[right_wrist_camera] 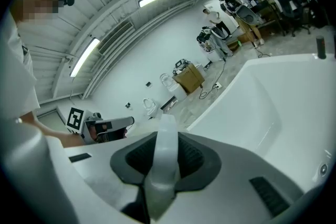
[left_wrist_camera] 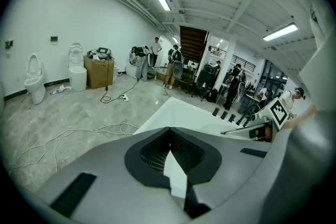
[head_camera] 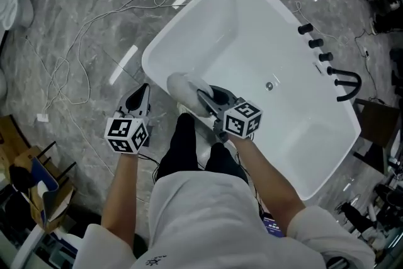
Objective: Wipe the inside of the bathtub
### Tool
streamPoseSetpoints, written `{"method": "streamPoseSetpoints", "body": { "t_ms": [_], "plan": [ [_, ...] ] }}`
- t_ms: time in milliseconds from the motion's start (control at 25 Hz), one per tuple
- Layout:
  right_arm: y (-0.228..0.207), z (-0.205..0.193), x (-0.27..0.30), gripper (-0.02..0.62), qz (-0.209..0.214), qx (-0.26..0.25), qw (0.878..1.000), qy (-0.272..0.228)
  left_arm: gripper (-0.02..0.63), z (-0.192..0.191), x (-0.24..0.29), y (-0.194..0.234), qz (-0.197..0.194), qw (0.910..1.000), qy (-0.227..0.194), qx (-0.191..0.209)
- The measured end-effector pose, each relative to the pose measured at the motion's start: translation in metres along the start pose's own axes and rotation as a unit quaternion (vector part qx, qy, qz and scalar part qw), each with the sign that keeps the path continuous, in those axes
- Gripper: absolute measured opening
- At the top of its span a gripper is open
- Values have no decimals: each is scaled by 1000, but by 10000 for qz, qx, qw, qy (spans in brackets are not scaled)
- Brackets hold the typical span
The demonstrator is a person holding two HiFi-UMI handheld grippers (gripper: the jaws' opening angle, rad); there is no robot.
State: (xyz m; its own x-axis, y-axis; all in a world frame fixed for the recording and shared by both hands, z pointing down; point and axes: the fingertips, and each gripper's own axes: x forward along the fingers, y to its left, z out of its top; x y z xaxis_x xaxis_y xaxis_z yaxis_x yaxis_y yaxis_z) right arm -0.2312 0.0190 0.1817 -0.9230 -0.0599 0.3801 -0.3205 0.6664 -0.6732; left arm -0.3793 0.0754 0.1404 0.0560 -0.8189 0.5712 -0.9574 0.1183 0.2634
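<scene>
Inside of the tub (head_camera: 252, 34) is basically wide open: smooth white walls all round, just the little drain (head_camera: 269, 85) down in the bottom. Only clutter sits on the far rim, three black knobs (head_camera: 315, 43) in a row with the curved black spout (head_camera: 347, 82) just beside them. Outside on the left, loose white cables (head_camera: 63, 63) trail over the grey floor (head_camera: 94, 3).

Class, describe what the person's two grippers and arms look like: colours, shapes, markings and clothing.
The left gripper and right gripper match: pale grey tongs with black ribbed pads, each carrying a white cube bearing black square markers. The arms come from short white sleeves.
</scene>
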Motion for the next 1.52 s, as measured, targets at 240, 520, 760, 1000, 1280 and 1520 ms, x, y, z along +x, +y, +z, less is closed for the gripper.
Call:
{"method": "streamPoseSetpoints", "body": {
  "t_ms": [240,520,760,1000,1280,1520],
  "plan": [
    [-41,-30,46,100,-154,421,9990,84,11,-17,41,27,9,9999,105,-30],
    [-73,-66,83,100,-278,834,9961,78,11,-50,68,45,-15,9996,261,-62],
    [-99,-90,124,100,-197,846,9957,311,11,-78,96,61,16,9992,384,-100],
    [-114,-109,159,100,-140,1270,9912,350,11,-100,116,78,42,9987,485,-129],
    [-128,-117,187,100,-36,1581,9865,417,11,-115,139,94,20,9980,633,-23],
    [-142,-132,200,100,-20,1631,9829,860,11,-118,160,95,-155,9963,797,274]
  ]
}}
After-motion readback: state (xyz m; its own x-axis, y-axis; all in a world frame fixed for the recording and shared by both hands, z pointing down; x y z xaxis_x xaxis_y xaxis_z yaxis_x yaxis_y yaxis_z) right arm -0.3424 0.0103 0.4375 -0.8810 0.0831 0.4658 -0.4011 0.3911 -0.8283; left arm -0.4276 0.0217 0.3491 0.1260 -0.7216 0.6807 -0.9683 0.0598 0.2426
